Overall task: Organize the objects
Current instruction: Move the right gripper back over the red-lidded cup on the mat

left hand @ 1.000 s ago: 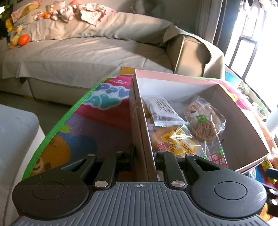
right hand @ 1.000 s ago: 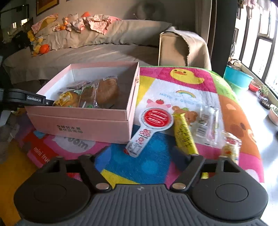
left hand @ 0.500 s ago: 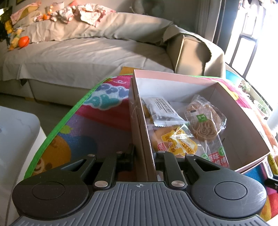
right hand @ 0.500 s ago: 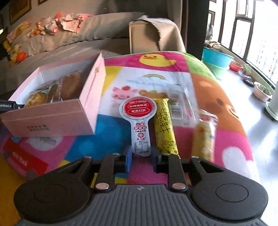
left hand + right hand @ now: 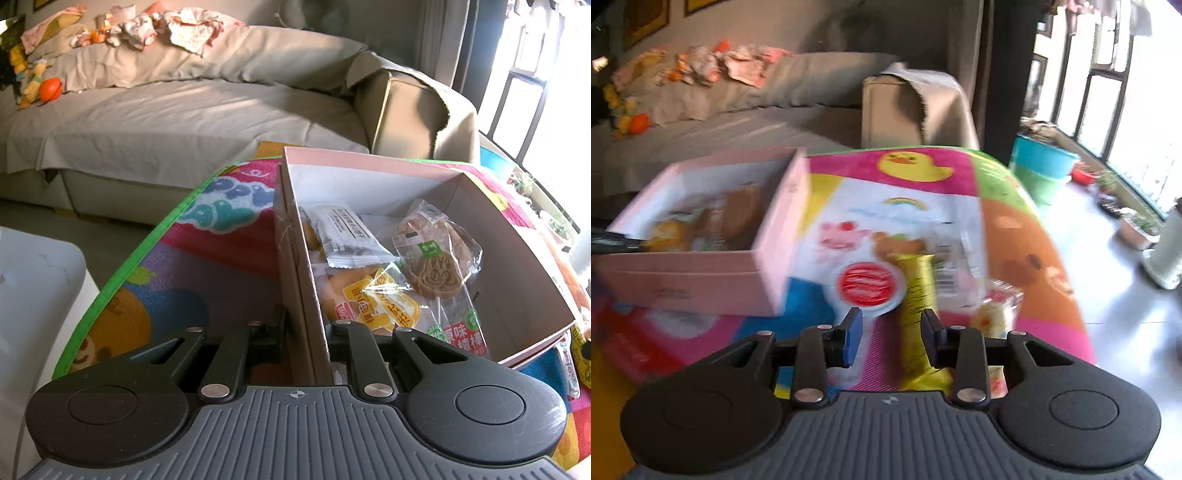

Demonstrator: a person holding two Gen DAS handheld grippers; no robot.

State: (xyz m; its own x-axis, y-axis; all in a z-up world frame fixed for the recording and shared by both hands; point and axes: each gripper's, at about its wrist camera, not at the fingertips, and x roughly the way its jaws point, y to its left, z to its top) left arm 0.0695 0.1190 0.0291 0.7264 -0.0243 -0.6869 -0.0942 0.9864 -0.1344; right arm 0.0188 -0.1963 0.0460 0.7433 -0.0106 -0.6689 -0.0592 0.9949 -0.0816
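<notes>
Right gripper (image 5: pixel 891 339) shifted rightward past the red-topped packet, jaws just reopened astride yellow snack bar (image 5: pixel 921 295) beside pink box (image 5: pixel 701 284), left gripper (image 5: pixel 306 332) pinching box wall.

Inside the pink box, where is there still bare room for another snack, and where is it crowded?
In the pink box, the bare floor runs along the far wall and the right wall, beyond the pumpkin-face cookie pack. The near left side is crowded: the clear sachet overlaps the yellow snack packs, right by the left gripper clamping the wall.
</notes>
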